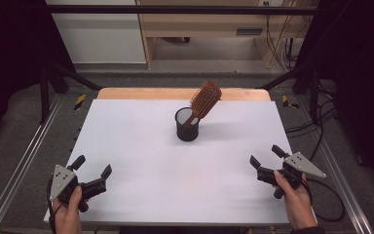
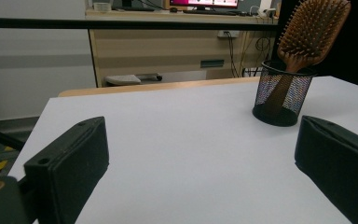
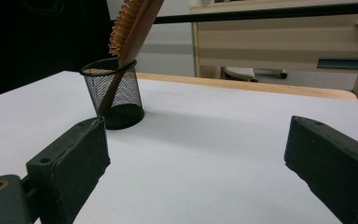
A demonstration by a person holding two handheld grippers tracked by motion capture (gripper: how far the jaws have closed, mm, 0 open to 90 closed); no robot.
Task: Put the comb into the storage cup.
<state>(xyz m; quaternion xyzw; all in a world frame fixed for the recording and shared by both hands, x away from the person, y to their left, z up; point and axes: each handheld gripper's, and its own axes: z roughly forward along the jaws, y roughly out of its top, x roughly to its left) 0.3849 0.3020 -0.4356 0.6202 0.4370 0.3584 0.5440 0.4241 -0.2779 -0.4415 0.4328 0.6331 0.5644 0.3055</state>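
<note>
White counter (image 1: 141, 146), wooden cabinets behind. Left gripper (image 1: 93, 171) fingers apart, holding nothing, well short of mesh cup (image 1: 187, 125), to its left. Right gripper (image 1: 267, 155) likewise, to cup's right. Wooden hairbrush (image 1: 205, 100) stands handle-down in cup, leaning right.

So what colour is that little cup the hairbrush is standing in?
Black wire mesh. The cup shows best in the left gripper view, holding the brown hairbrush.
</note>
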